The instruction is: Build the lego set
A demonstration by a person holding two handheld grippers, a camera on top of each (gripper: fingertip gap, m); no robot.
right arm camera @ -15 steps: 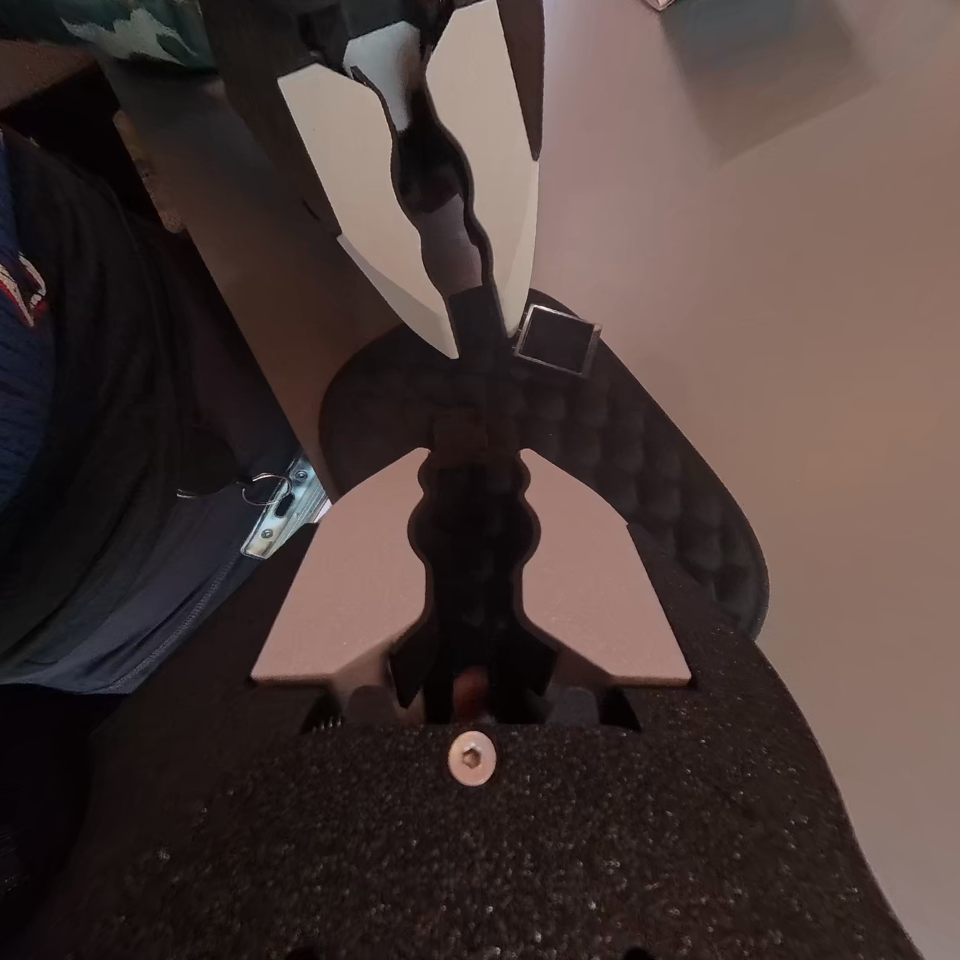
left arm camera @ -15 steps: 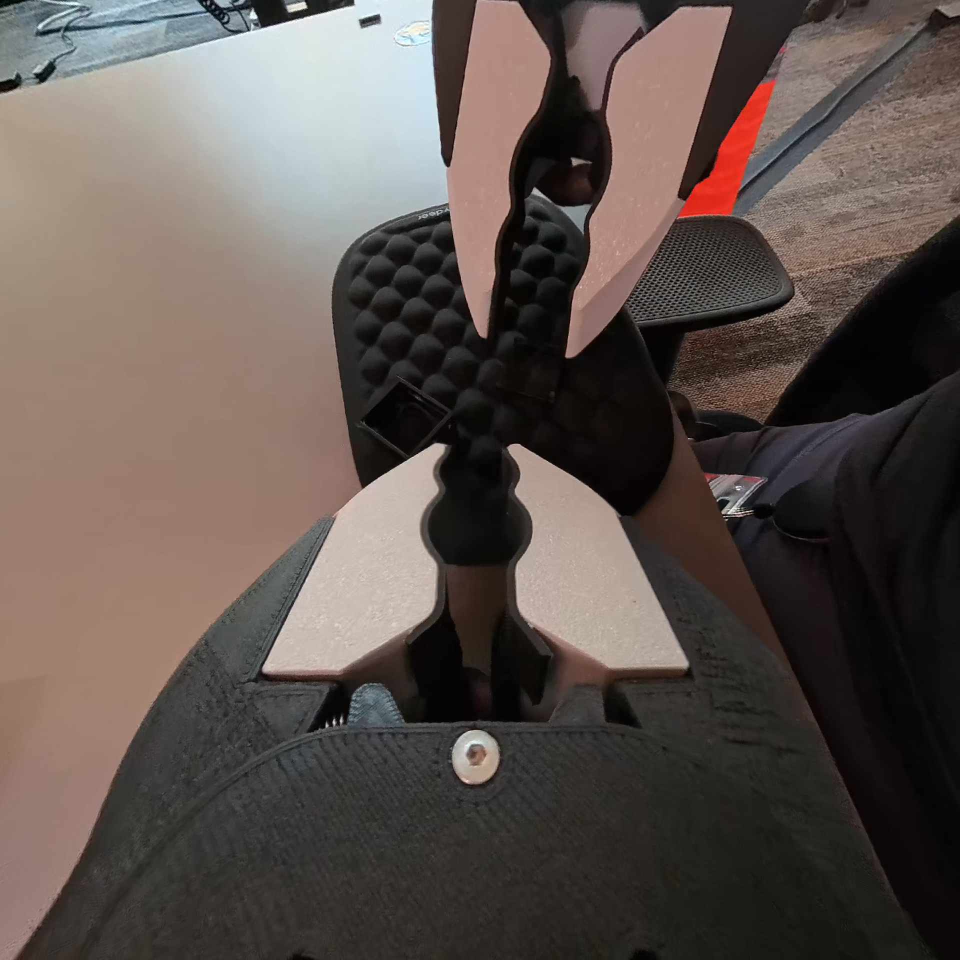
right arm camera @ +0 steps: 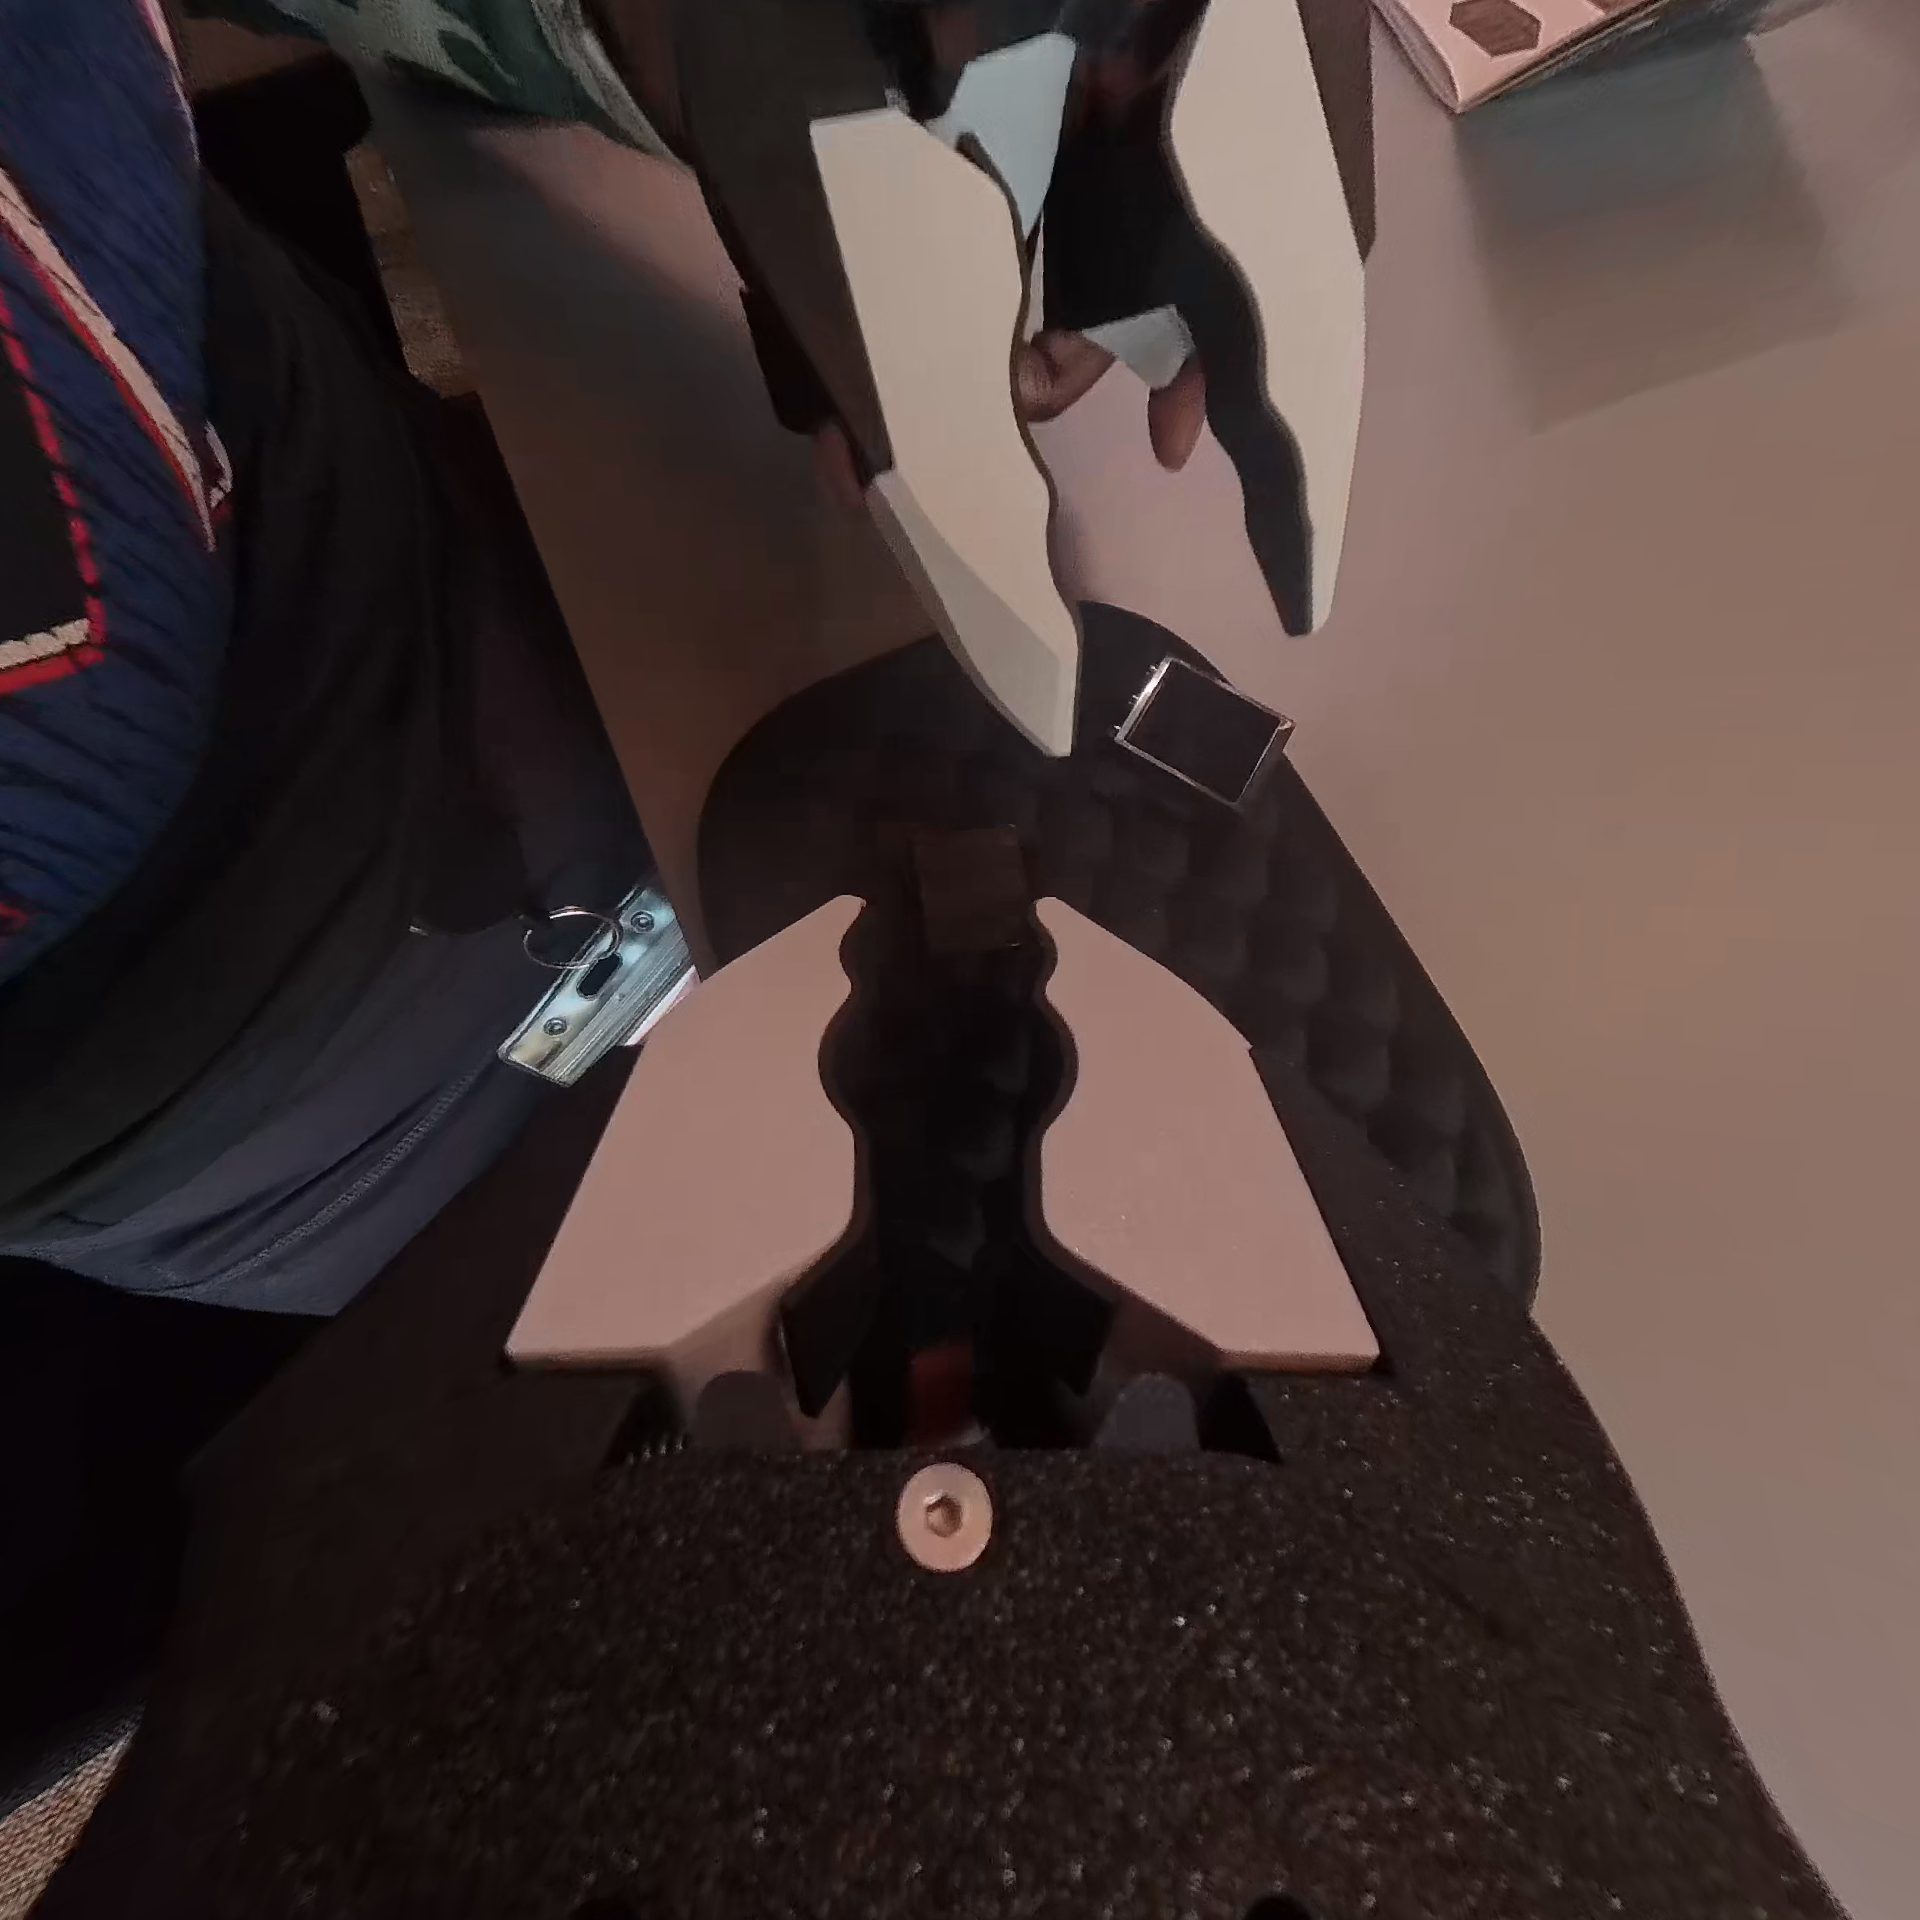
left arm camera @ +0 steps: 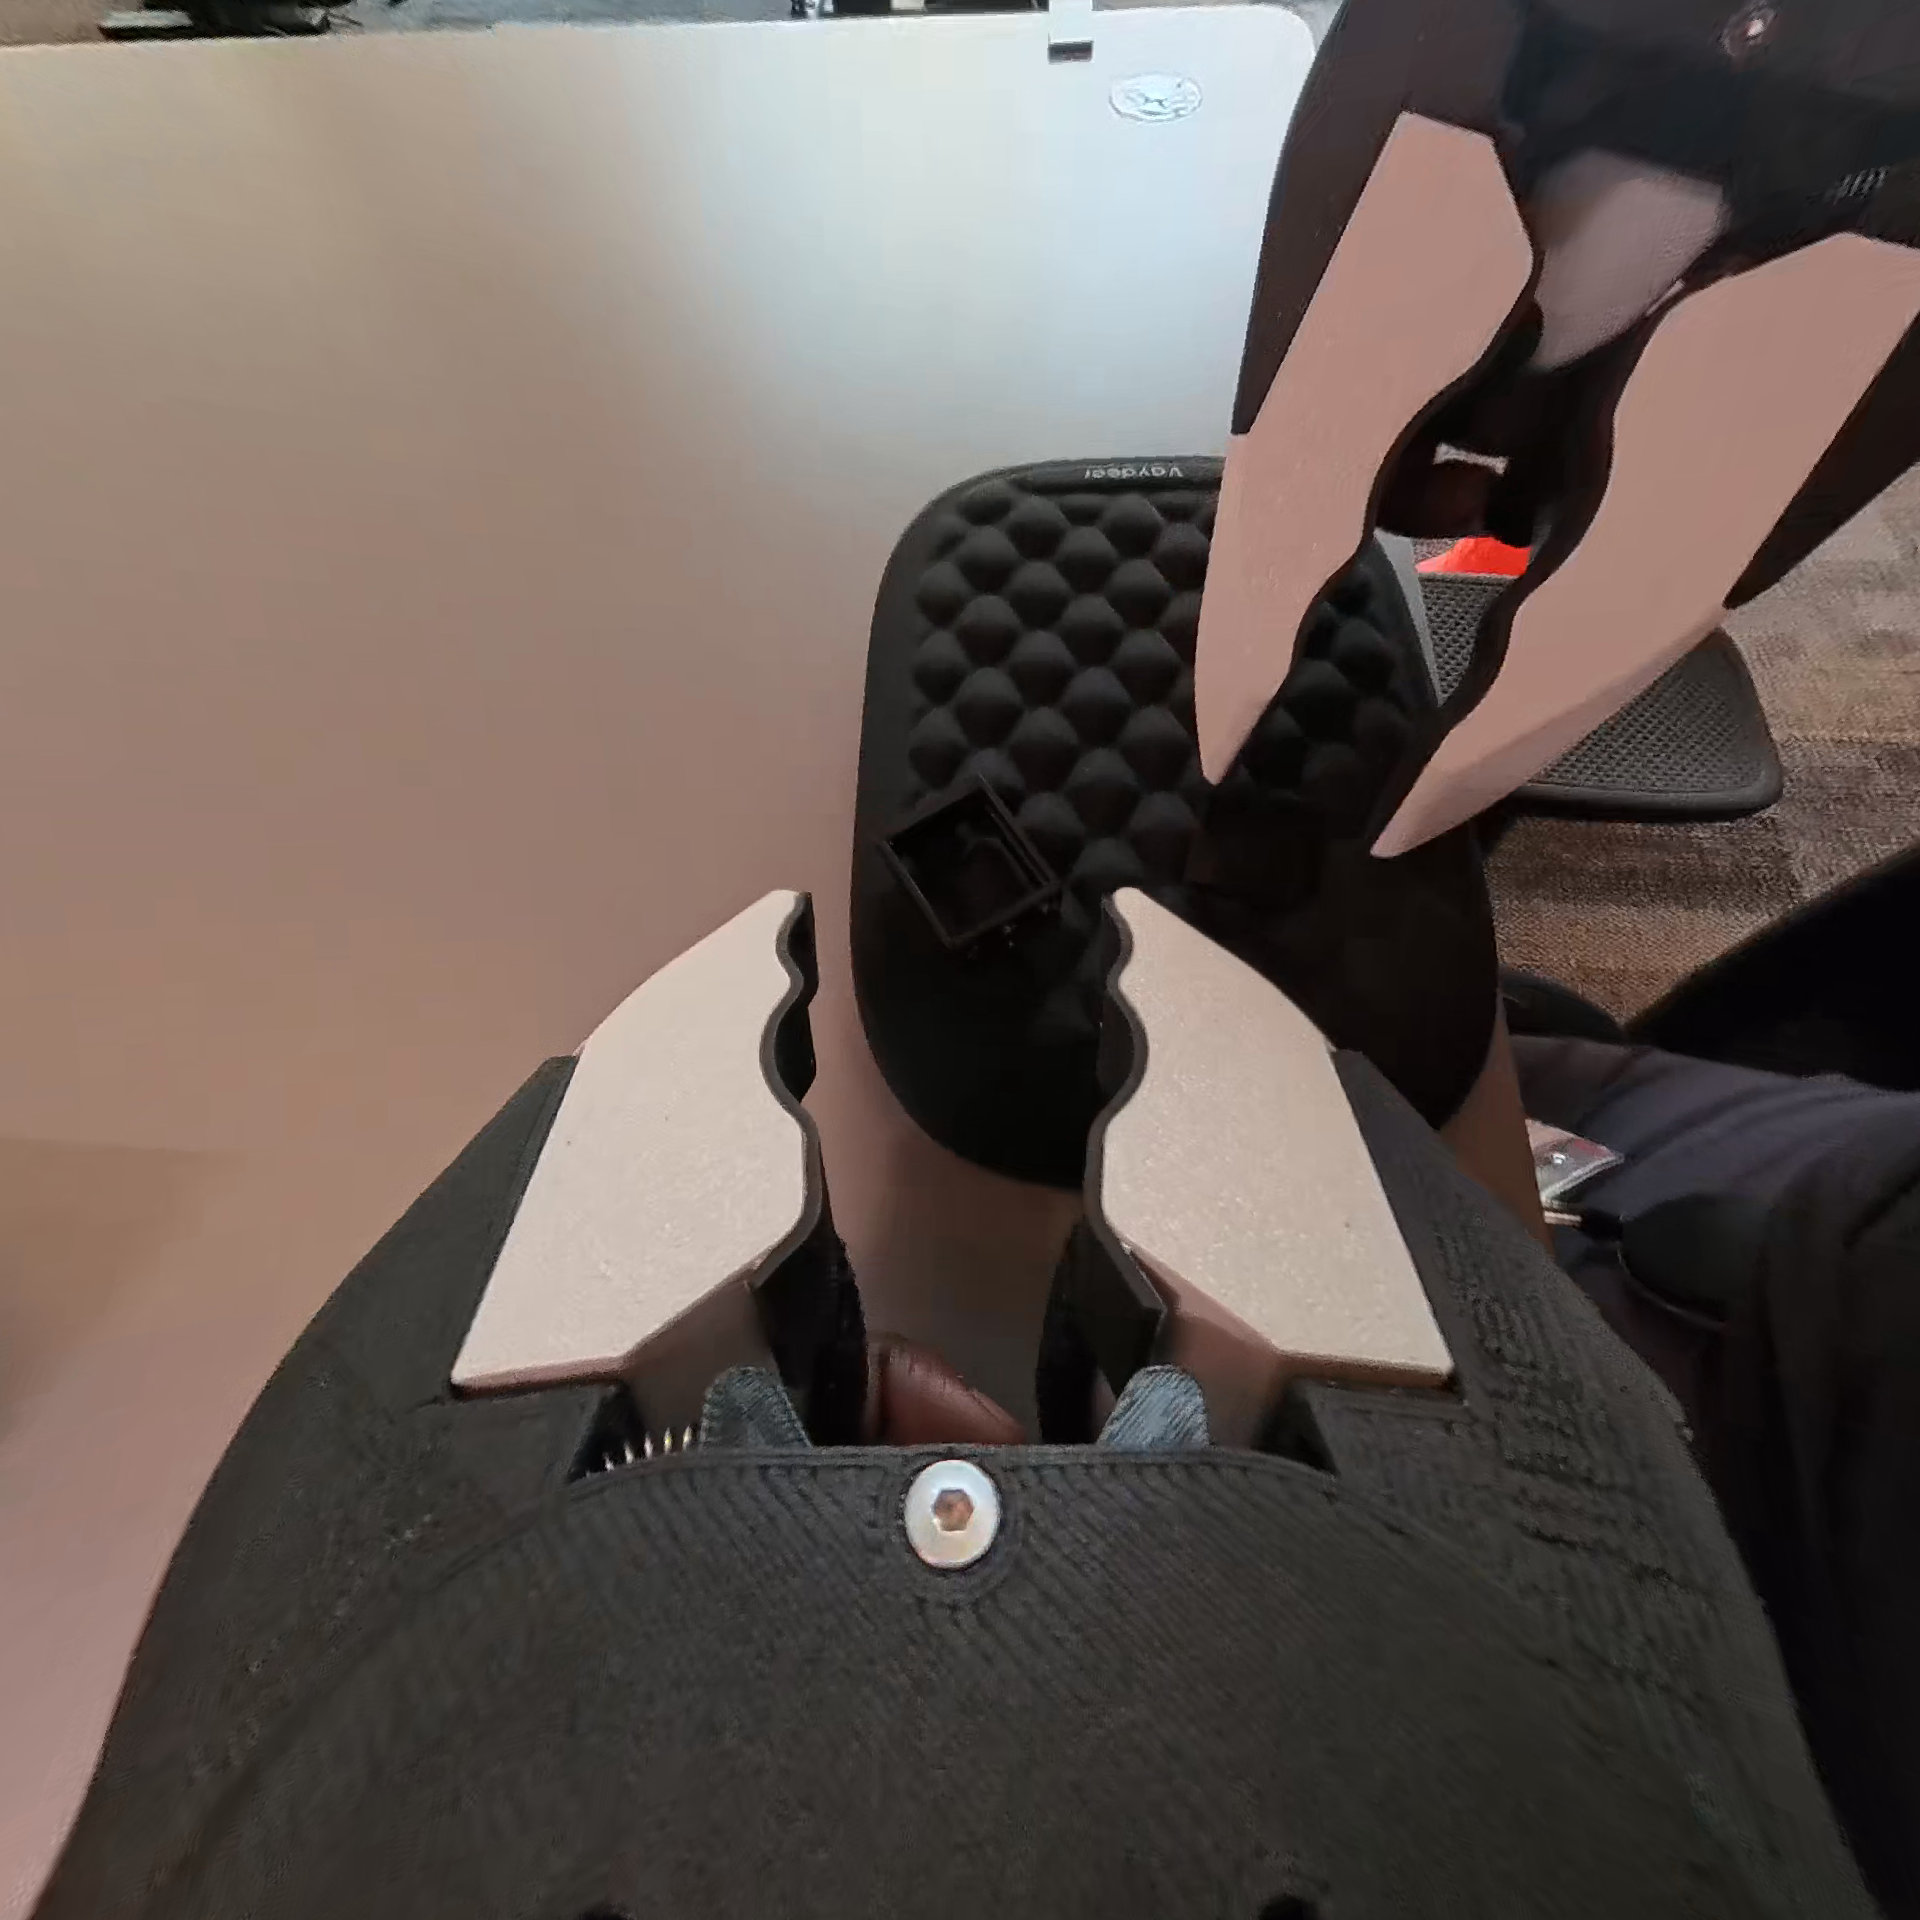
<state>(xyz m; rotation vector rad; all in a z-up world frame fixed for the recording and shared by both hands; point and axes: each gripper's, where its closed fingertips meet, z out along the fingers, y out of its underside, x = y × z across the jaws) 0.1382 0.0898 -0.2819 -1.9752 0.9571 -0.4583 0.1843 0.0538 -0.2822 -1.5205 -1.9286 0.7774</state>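
We observe the left gripper [left arm camera: 958,920] with its pale fingers [left arm camera: 665,1143] spread wide and nothing clamped between them. A black, hollow, square-framed lego piece [left arm camera: 971,873] lies just ahead of the fingertips, roughly in line with the gap. It rests on a black dimpled foam pad [left arm camera: 1039,644] at the near edge of the pale bench [left arm camera: 416,520]. In the right wrist view we see the same frame piece tilted on the far end of the pad. One left finger has its tip just beside the frame, and the other stands apart on its far side. The right gripper [right arm camera: 951,904] has its fingers drawn close together at the tips, clamped on a small dark lego block [right arm camera: 966,883]. The block is held over the pad, near the frame piece but apart from it. We cannot tell whether the block touches the pad. A dark mesh chair seat [left arm camera: 1662,748] stands beyond the bench edge, and a light cardboard box [right arm camera: 1507,42] lies on the bench, well apart from the pad.
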